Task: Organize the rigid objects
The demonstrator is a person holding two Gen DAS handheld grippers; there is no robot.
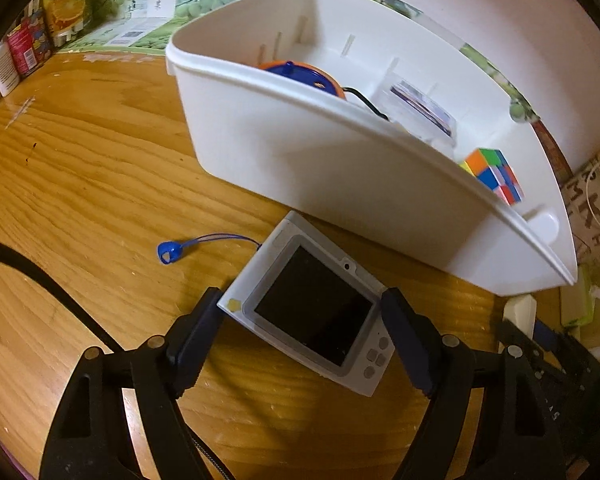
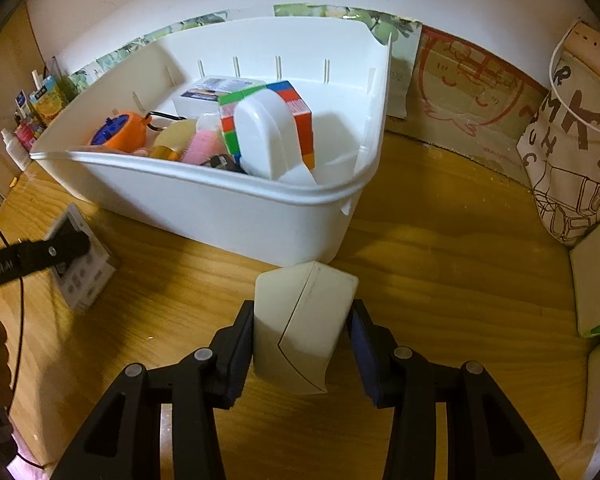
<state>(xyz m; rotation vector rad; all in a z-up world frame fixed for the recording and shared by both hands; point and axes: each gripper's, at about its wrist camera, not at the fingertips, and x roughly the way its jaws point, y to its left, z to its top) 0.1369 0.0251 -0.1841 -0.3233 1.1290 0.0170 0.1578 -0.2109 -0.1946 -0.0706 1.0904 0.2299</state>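
A small white camera lies screen-up on the wooden table, just before a white bin, between the spread fingers of the left gripper. The right gripper brackets a white case; whether it clamps cannot be told. A colour cube sits in the bin.

Wooden table, printed tote bag, juice cartons by the wall.

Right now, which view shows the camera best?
The left wrist view. There the camera lies screen-up on the table between the left gripper's fingers, with its buttons and blue strap visible. The right wrist view shows only part of it at the left edge, behind that gripper's finger.
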